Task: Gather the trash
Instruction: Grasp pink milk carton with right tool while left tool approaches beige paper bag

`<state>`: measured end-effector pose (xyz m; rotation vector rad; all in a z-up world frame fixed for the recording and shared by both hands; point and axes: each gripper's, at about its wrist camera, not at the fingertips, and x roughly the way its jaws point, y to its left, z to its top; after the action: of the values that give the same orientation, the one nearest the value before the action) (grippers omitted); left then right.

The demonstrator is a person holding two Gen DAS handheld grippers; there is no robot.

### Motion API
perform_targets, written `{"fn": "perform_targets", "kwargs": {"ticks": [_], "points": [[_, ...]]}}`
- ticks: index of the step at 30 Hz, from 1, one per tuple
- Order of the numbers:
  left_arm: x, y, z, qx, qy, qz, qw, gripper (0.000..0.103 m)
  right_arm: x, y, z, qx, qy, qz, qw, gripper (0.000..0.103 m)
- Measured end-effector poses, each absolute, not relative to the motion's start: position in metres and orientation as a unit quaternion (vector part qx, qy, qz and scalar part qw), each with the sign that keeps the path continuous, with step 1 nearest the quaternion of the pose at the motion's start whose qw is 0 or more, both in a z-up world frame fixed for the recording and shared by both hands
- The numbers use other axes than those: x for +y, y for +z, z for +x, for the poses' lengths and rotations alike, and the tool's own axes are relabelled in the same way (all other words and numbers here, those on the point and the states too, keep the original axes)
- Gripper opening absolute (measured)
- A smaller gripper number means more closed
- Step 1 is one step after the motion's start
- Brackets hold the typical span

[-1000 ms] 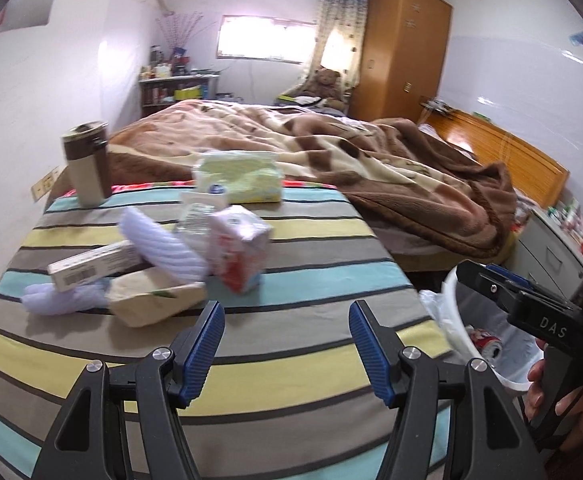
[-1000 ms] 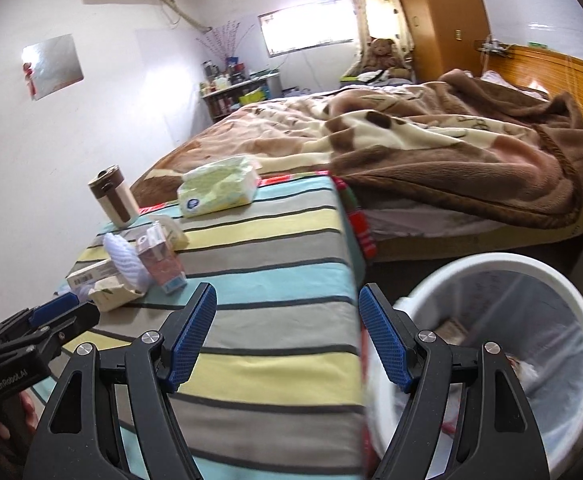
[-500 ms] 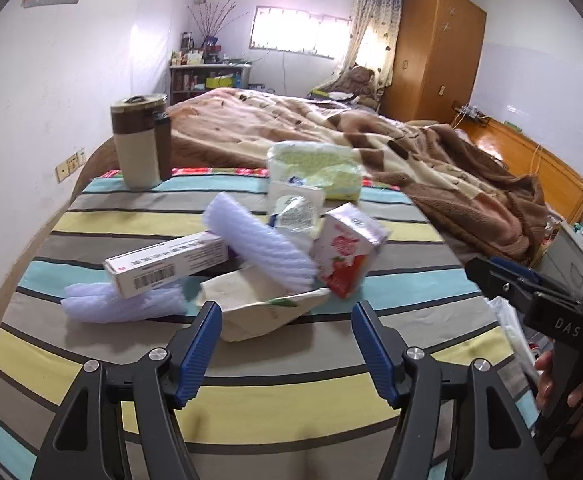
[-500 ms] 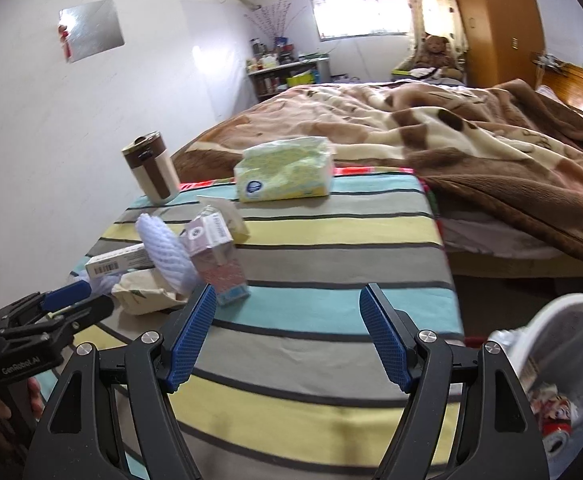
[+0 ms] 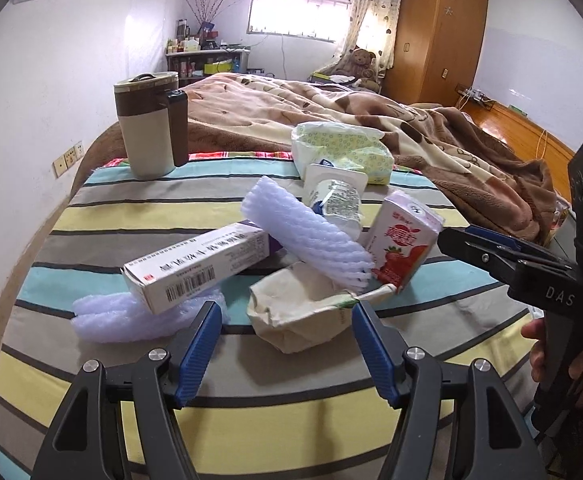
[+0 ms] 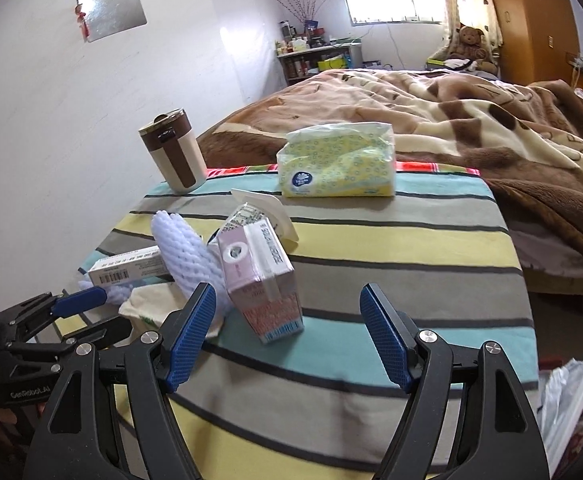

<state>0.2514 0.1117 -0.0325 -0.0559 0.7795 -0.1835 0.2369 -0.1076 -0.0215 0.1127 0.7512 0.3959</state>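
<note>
A pile of trash lies on the striped tablecloth point(image 5: 91, 360): a crumpled beige paper bag point(image 5: 303, 320), a strawberry milk carton point(image 5: 403, 248), a white foam net point(image 5: 307, 240), a long medicine box point(image 5: 195, 268), a second foam net point(image 5: 127, 316) and a plastic cup point(image 5: 335, 200). My left gripper point(image 5: 286, 312) is open, its tips on either side of the near end of the paper bag, no pad pressing. My right gripper point(image 6: 288, 294) is open just short of the carton point(image 6: 259, 280), which stands closer to its left finger. Each gripper shows in the other's view: left gripper point(image 6: 91, 314), right gripper point(image 5: 491, 248).
A brown and cream mug point(image 5: 147, 124) and a tissue pack point(image 5: 343, 148) stand at the table's far edge. Behind is a bed with a brown blanket point(image 6: 491, 120). A white bin liner point(image 6: 567, 392) shows at the lower right, off the table's right edge.
Both grippers have come forward and leftward to the trash pile, which now looms large. The white bin has slid almost out of the right wrist view. Jaw widths look the same.
</note>
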Motion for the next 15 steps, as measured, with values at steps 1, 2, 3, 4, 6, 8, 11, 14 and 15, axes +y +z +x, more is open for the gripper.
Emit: {"fn": "perform_targets", "kwargs": {"ticks": [1,2,3,4,6,8,11,14,15], "points": [[0.112,-0.033,0.252,0.379,-0.090,-0.026,0.921,0.067,-0.105,-0.022,0.239,0.366,0.193,0.053,0.909,0.076],[0.113,-0.034,0.255,0.380,-0.091,-0.027,0.920,0.067,-0.102,-0.024,0.241,0.368,0.195,0.050,0.908,0.076],[0.114,-0.035,0.257,0.381,-0.093,-0.029,0.919,0.067,-0.100,-0.025,0.243,0.370,0.195,0.048,0.907,0.076],[0.114,-0.036,0.258,0.381,-0.094,-0.030,0.919,0.067,-0.097,-0.026,0.245,0.372,0.193,0.046,0.907,0.076],[0.115,-0.037,0.261,0.382,-0.098,-0.033,0.918,0.067,-0.095,-0.028,0.250,0.375,0.191,0.043,0.906,0.076],[0.116,-0.037,0.265,0.385,-0.105,-0.035,0.916,0.067,-0.092,-0.030,0.256,0.380,0.190,0.041,0.904,0.076],[0.113,-0.036,0.269,0.385,-0.113,-0.026,0.916,0.067,-0.090,-0.034,0.266,0.394,0.192,0.049,0.897,0.076],[0.111,-0.037,0.275,0.388,-0.126,-0.027,0.913,0.068,-0.091,-0.036,0.269,0.399,0.196,0.059,0.894,0.076],[0.110,-0.038,0.277,0.389,-0.127,-0.023,0.912,0.068,-0.092,-0.038,0.269,0.403,0.193,0.061,0.892,0.076]]}}
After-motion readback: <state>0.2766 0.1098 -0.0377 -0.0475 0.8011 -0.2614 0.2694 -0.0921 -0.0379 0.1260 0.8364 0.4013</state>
